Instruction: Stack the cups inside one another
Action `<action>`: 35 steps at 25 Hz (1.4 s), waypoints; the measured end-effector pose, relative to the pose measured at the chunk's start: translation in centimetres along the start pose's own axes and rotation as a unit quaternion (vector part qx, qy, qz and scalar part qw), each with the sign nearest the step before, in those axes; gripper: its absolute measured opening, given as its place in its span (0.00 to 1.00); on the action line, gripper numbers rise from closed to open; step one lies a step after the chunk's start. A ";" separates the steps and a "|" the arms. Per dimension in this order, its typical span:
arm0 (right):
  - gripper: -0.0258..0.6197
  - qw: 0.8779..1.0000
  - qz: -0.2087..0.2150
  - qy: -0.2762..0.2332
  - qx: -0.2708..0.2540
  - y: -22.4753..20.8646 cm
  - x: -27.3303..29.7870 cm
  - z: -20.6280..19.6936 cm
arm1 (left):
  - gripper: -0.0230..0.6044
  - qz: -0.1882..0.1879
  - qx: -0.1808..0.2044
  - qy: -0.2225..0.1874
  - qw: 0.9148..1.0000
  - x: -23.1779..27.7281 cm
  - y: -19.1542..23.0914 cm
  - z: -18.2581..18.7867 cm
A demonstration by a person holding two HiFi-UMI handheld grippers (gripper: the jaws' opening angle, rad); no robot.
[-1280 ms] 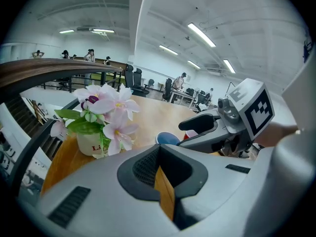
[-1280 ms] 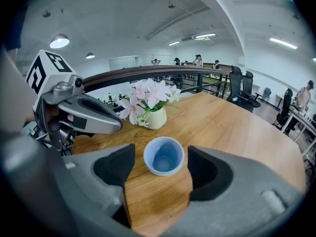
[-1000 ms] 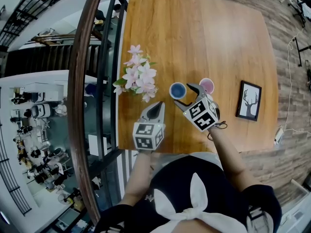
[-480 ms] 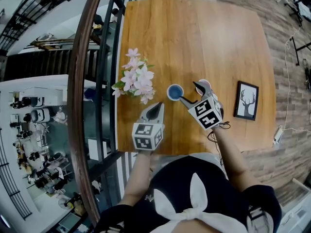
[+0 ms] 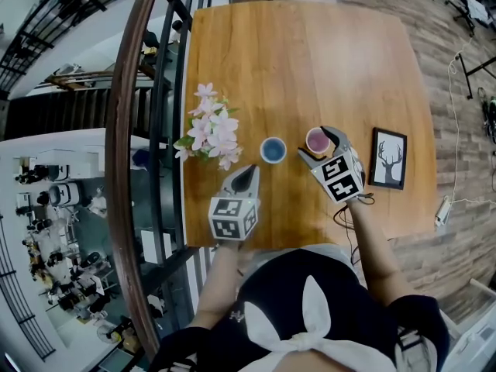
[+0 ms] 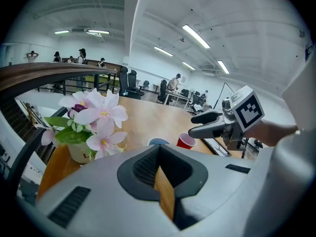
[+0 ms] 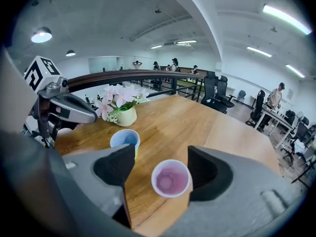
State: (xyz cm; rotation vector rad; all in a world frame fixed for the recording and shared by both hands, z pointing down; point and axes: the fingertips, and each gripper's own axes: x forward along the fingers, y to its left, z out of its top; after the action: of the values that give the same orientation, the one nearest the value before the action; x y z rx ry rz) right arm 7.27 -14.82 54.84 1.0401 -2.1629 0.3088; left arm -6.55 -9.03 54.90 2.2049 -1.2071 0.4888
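Right gripper, jaws open, straddles the pink cup to grasp it; left gripper rests closed, empty, near blue cup.

Head view steeply above table, tongs views low, sharing pink cup

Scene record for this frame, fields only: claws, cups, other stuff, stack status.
right claw: open, jaws either side of pink cup
left claw: shut, empty, near table edge
pink cup: upright on table
blue cup: upright, left of pink cup, apart from it
other: flowers, framed picture
stack: not yet done
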 end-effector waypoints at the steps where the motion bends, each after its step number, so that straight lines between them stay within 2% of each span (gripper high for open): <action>1: 0.55 1.000 -0.004 0.000 0.002 -0.3 -0.2 -0.1 | 0.06 -0.001 0.001 0.000 1.000 0.1 -0.1 0.1; 9: 0.55 1.000 -0.021 -0.002 0.022 -2.1 -1.0 -1.1 | 0.06 -0.009 0.008 0.003 1.000 0.5 -0.7 0.5; 27: 0.56 0.997 -0.002 0.037 0.072 -2.1 0.8 -4.5 | 0.06 -0.016 0.009 0.018 1.000 1.9 -1.1 0.0; 35: 0.56 0.996 -0.001 0.052 0.074 -2.0 2.0 -5.5 | 0.06 -0.014 0.006 0.024 1.000 2.2 -1.0 -0.3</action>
State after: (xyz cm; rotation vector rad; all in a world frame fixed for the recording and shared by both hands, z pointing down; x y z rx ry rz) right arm 10.70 -14.60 60.02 1.0837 -2.0706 0.5182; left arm -4.53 -9.84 56.06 2.2039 -1.1494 0.5360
